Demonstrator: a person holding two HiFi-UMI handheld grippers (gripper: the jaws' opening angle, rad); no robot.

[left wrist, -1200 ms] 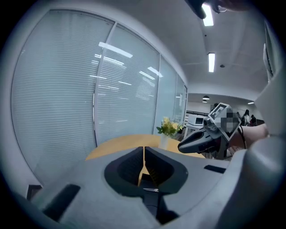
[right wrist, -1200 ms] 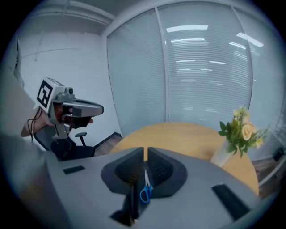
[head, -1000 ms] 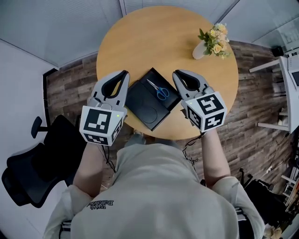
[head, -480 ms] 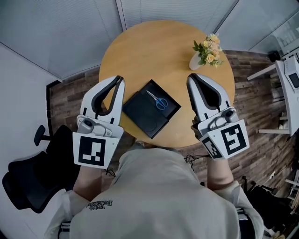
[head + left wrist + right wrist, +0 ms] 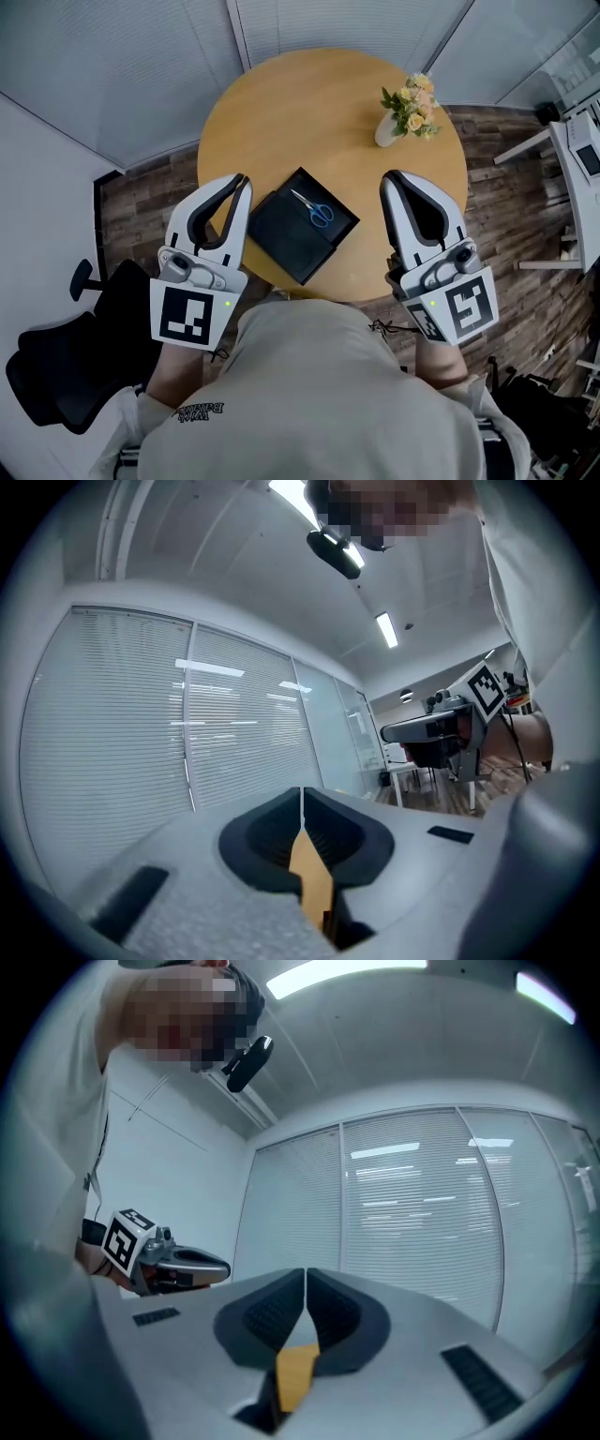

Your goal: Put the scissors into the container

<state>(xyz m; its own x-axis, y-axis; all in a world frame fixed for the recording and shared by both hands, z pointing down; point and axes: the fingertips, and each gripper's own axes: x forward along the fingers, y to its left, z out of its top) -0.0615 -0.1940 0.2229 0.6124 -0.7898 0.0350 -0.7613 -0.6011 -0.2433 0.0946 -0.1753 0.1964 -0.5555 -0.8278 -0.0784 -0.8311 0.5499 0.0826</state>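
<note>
In the head view, blue-handled scissors (image 5: 315, 209) lie inside a black square container (image 5: 286, 242) on the round wooden table (image 5: 309, 103). My left gripper (image 5: 244, 178) is raised to the left of the container, jaws shut and empty. My right gripper (image 5: 385, 176) is raised to the right of it, also shut and empty. Both gripper views look up at the blinds and ceiling; the left gripper (image 5: 301, 791) and the right gripper (image 5: 306, 1271) show their jaw tips closed together. The scissors and container do not appear in those views.
A white vase of flowers (image 5: 405, 108) stands at the table's far right. A black office chair (image 5: 66, 352) sits at the lower left. A white desk (image 5: 572, 178) is at the right edge. Window blinds (image 5: 141, 724) lie ahead of both grippers.
Both grippers have lifted away from the container and tilted upward, spreading a little apart. The scissors stay in the container.
</note>
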